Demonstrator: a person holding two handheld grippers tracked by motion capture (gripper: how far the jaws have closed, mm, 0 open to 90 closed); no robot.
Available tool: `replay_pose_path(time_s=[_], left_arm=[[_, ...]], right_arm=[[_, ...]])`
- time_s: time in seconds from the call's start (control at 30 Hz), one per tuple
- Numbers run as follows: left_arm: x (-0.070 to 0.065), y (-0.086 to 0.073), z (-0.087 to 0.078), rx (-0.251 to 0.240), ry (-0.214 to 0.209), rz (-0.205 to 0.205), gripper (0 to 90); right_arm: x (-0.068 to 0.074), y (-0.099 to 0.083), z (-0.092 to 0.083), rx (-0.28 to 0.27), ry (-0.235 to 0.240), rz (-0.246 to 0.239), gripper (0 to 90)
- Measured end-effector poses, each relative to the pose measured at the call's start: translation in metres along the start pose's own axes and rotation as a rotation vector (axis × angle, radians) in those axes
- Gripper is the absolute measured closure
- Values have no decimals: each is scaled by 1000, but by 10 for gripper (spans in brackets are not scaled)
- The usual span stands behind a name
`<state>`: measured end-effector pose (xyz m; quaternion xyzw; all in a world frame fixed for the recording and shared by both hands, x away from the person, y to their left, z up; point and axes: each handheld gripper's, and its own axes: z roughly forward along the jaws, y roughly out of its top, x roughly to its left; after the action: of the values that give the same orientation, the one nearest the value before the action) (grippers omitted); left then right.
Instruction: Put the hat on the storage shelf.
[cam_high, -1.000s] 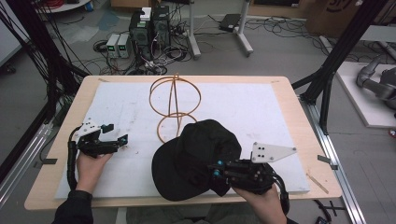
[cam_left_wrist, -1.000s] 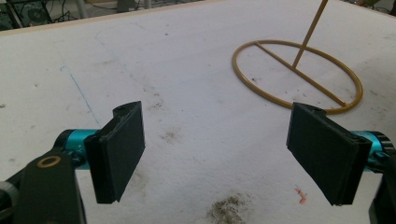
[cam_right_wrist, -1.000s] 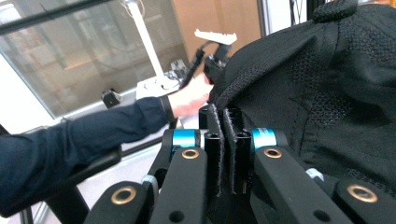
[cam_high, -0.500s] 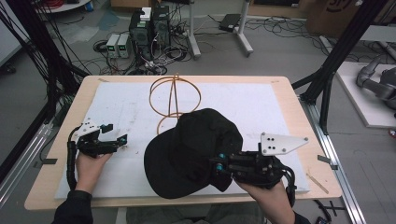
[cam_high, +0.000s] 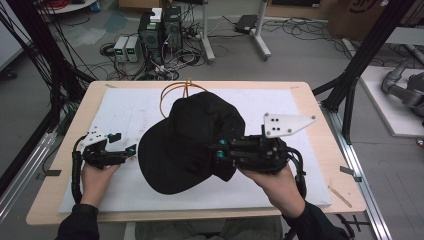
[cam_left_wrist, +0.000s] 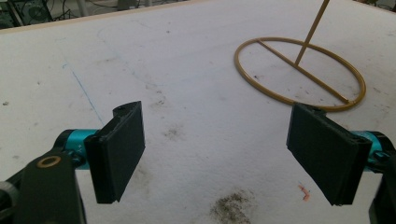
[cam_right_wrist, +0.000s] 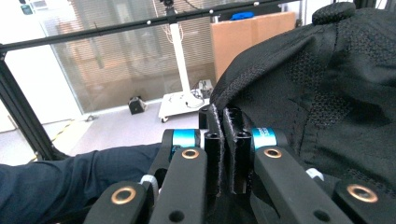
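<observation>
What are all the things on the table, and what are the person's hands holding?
cap: one, black, held up over the middle of the table, its edge pinched in the right gripper.
wire stand: one, golden-orange, a ring base with a cross bar and an upright rod, on the far middle of the mat, partly behind the cap in the high view.
mat: one, white and smudged, covering most of the tabletop.
table: one, light wood.
left gripper: one, black with teal parts, jaws wide apart and holding nothing, low over the mat's left side.
right gripper: one, black with teal parts, jaws closed on the cap.
hands: two, one gripper in each, dark sleeves.
</observation>
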<state>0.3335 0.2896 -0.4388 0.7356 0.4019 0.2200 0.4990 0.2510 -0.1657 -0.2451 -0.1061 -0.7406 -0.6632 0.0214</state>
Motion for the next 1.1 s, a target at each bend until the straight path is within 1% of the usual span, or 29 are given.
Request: replay_pose_path(time_s=[0.03, 0.1, 0.23, 0.37, 0.53, 0.67, 0.73, 0.77, 0.87, 0.97, 1.1], left_arm=[[0, 0, 0, 1, 0, 1, 194], [0, 0, -1, -1, 2, -2, 194], [1, -1, -2, 1, 3, -2, 193], [1, -1, -2, 2, 5, -1, 192], [1, -1, -1, 1, 3, -2, 192], [1, -1, 0, 2, 4, 0, 192], [1, -1, 0, 5, 3, 1, 192], [1, -1, 0, 6, 3, 1, 192], [1, -1, 0, 7, 3, 0, 192], [1, -1, 1, 11, -1, 3, 192], [1, -1, 1, 14, -1, 3, 192]], right_arm=[[-3, 2, 3, 3, -2, 1, 887], [-9, 5, 8, 6, 9, 6, 887], [-19, 12, 15, 7, 26, -7, 887], [-28, 22, 21, -1, 21, -24, 887], [-45, 36, 27, -12, 20, -42, 887], [-57, 43, 32, -10, 21, -59, 887], [-63, 46, 35, -19, 24, -59, 886], [-65, 47, 36, -21, 23, -70, 887], [-70, 51, 41, -22, 9, -92, 887], [-77, 56, 45, -27, -2, -92, 887], [-88, 59, 49, -14, -27, -92, 886]])
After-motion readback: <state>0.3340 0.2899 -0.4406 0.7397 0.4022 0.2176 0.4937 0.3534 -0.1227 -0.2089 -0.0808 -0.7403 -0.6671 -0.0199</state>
